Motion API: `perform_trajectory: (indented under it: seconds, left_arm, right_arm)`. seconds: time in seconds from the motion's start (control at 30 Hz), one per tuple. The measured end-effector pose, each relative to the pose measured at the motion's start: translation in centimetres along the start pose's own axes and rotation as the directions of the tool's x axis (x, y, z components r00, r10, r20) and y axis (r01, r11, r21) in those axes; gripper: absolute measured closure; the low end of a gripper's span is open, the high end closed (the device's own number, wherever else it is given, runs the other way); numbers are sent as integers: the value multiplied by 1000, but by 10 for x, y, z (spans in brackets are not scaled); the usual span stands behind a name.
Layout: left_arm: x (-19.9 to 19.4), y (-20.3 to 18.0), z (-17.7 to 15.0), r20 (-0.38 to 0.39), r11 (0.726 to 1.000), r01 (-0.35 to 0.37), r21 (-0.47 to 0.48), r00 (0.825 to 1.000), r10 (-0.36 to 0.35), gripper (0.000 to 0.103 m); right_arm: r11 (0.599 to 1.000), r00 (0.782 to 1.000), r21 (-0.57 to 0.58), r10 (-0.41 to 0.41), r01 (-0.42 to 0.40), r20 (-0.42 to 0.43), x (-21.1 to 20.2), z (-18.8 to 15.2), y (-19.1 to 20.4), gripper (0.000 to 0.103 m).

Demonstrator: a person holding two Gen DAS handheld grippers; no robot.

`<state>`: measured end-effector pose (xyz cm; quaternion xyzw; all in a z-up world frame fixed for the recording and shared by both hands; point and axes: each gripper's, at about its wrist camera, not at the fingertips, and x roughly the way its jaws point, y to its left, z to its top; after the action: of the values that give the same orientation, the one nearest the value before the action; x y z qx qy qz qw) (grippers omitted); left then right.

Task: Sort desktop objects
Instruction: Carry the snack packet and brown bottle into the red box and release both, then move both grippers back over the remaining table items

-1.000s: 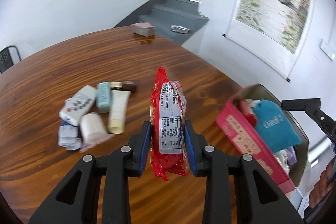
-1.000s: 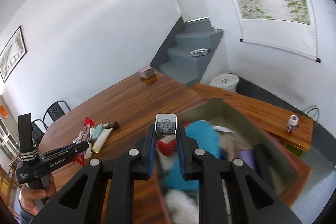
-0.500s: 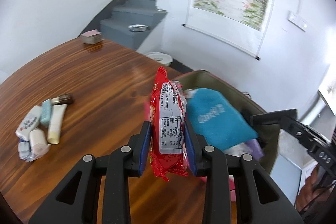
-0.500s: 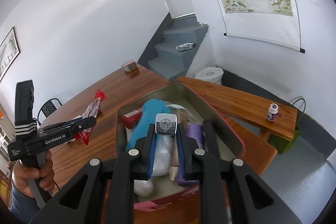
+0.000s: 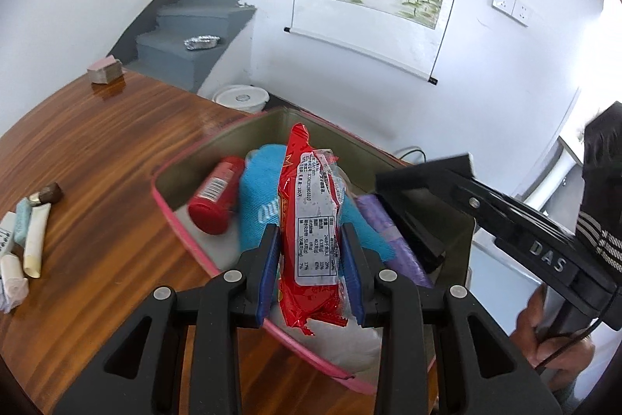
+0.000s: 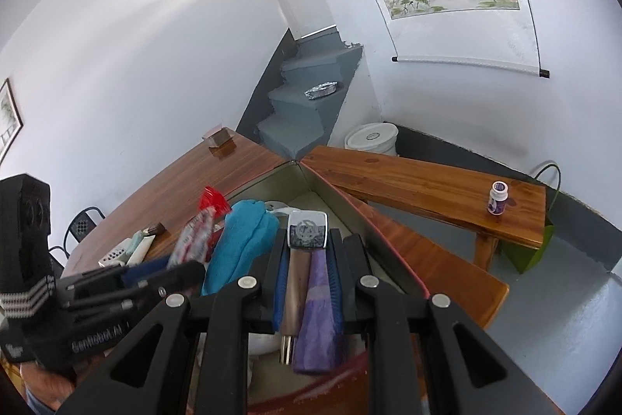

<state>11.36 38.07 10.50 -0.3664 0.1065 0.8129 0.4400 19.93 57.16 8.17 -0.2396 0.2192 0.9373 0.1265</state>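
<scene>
My left gripper is shut on a red snack packet and holds it upright over the pink-rimmed storage box. The box holds a red bottle, a blue pouch and a purple item. My right gripper is over the same box, shut on a small silver-topped object. The right gripper also shows in the left wrist view, and the left gripper with the red packet shows in the right wrist view.
Several tubes and small toiletries lie on the round wooden table left of the box. A small block sits at the table's far edge. A wooden bench with a small bottle stands beyond the box.
My left gripper has carried the red packet right, from above the table to over the box. My right gripper has come down lower over the box contents.
</scene>
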Motion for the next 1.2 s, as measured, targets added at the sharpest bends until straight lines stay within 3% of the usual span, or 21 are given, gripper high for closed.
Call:
perform_trajectory:
  seconds: [0.23, 0.73, 1.2]
  left_arm:
    - [0, -4, -4, 9, 999, 30, 19, 999, -31, 50]
    - [-33, 19, 0, 97, 998, 46, -40, 994, -42, 50]
    - [-51, 60, -7, 122, 991, -23, -133, 992, 39, 50]
  right_arm:
    - [999, 999, -45, -23, 22, -35, 19, 0, 6, 82]
    - [993, 998, -115, -43, 36, -55, 8, -12, 23, 79]
    - [994, 999, -112, -5, 1, -35, -6, -11, 37, 77]
